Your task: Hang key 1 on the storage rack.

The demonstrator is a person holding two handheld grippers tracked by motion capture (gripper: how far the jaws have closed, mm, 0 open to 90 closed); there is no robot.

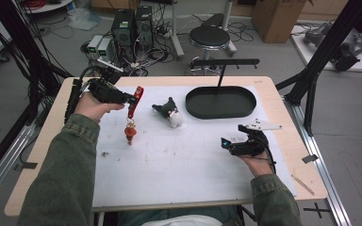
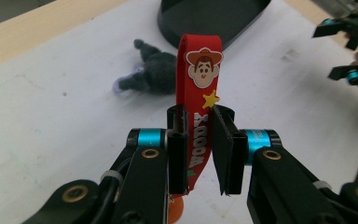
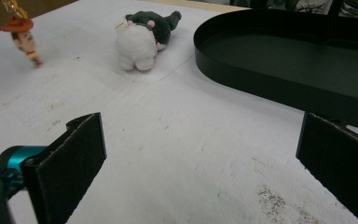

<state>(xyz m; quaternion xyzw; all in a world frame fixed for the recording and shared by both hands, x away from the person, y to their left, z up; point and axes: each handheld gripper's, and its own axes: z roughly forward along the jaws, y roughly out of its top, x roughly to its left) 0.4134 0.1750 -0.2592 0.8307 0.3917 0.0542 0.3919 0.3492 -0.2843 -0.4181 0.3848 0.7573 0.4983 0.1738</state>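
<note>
My left gripper (image 1: 133, 99) is raised over the left of the white mat and is shut on a red strap (image 2: 200, 70) printed with a cowboy face. Its pads (image 2: 177, 154) stand either side of the strap's lettering. From the strap's lower end hangs a small cowboy figure (image 1: 130, 133), which swings just above the mat (image 3: 24, 39). A dark grey and white plush toy (image 1: 171, 113) lies on its side mid-table, also in the right gripper view (image 3: 144, 35). My right gripper (image 1: 226, 143) rests low at the right, open, with only bare mat between its jaws (image 3: 200, 135).
A black oval tray (image 1: 220, 102) sits at the back right of the mat, with a thin T-shaped black stand (image 1: 224, 62) rising behind it. The white mat (image 1: 179, 165) covers most of the wooden table. A stool, computers and cables stand on the floor beyond.
</note>
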